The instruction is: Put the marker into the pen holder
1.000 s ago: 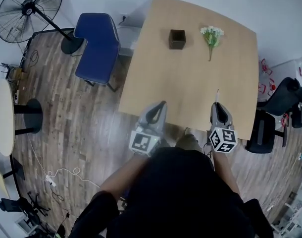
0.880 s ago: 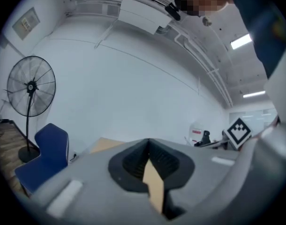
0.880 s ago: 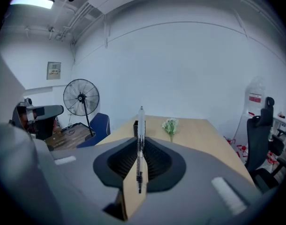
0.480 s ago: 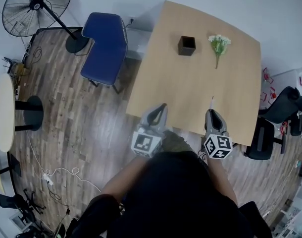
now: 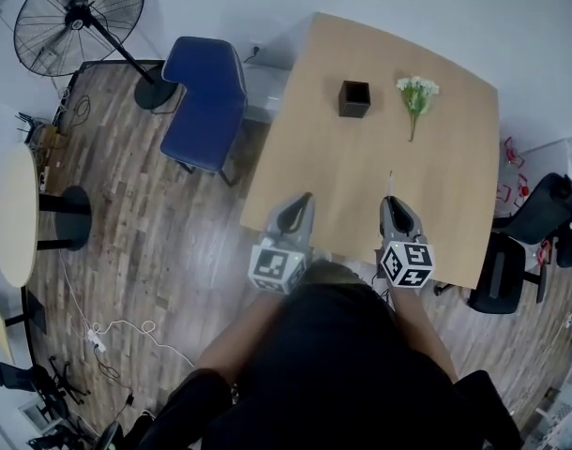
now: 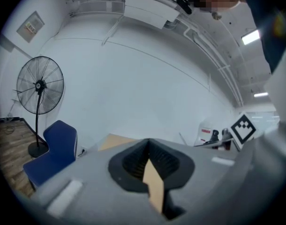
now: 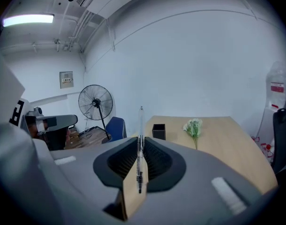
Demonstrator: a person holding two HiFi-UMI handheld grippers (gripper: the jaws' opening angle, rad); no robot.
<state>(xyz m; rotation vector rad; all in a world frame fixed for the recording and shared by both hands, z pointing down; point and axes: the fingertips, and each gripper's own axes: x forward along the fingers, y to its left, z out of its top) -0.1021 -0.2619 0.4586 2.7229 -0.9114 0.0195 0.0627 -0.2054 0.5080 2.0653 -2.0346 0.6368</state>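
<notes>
A thin marker (image 7: 140,135) with a clear barrel sticks out forward from my right gripper (image 7: 140,142), whose jaws are shut on it. In the head view this right gripper (image 5: 389,201) hovers over the near edge of the wooden table (image 5: 455,186), and the marker (image 5: 391,182) points toward the far side. The small black square pen holder (image 5: 353,98) stands open-topped near the table's far edge, well ahead of the marker tip; the right gripper view shows the holder (image 7: 158,131) just right of the marker. My left gripper (image 5: 306,200) hangs at the table's near left corner, jaws together and empty (image 6: 147,143).
A small bunch of white flowers (image 5: 417,95) lies right of the holder. A blue chair (image 5: 208,101) and a standing fan (image 5: 80,15) are left of the table. Black office chairs (image 5: 520,242) stand at the right. A cable and power strip (image 5: 97,340) lie on the wooden floor.
The right gripper has carried the marker forward and a little left, closer to the pen holder. The left gripper has stayed about where it was. The head view has shifted slightly.
</notes>
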